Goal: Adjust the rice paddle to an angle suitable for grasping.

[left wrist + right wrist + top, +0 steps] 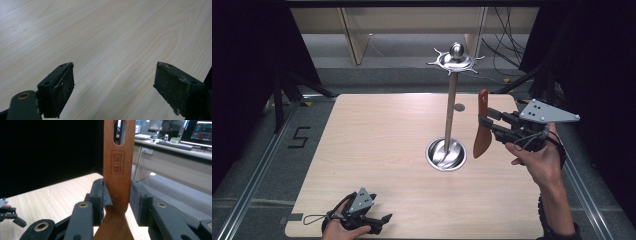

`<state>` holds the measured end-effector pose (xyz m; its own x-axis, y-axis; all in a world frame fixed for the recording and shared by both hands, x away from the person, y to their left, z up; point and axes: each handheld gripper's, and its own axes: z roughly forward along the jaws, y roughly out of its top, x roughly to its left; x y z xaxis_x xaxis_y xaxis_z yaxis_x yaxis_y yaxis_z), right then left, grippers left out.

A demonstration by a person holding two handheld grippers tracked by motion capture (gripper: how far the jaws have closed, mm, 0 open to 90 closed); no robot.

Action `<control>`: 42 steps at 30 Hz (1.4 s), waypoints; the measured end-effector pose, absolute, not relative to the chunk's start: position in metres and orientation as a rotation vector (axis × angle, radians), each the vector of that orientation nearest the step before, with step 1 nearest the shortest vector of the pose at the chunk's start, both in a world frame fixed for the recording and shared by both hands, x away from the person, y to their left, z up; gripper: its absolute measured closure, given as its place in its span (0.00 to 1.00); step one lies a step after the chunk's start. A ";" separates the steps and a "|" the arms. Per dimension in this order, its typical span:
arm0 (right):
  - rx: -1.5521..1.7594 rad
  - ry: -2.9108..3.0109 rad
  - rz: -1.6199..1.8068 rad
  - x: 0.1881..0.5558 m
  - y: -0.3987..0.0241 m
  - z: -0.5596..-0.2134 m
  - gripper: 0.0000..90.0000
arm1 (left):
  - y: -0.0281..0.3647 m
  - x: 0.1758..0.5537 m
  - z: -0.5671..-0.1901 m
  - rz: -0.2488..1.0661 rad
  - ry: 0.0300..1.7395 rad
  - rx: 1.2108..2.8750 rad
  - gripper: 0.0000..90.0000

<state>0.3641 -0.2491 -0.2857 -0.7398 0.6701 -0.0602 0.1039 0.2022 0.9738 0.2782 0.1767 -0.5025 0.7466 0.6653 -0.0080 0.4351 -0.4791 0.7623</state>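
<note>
The right tongs (490, 125) pinch the wooden spatula (482, 131) by its handle, upright, beside the metal stand (451, 107) and below its hooks – so the lifting seems done; the hanging is probably left; the left tongs (379, 222) rest spread and empty at the near table (377, 145) edge, well apart from the stand.

Bright overhead light, dark surroundings, glare on steel stand (451, 112), soft focus
</note>
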 end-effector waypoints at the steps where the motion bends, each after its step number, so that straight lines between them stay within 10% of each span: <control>1: 0.706 1.979 1.560 0.365 -0.250 -0.284 0.74 | 0.177 0.278 -0.503 0.367 0.824 2.146 0.18; 42: 0.740 1.985 1.556 0.391 -0.230 -0.246 0.74 | 0.177 0.279 -0.503 0.370 0.810 2.157 0.18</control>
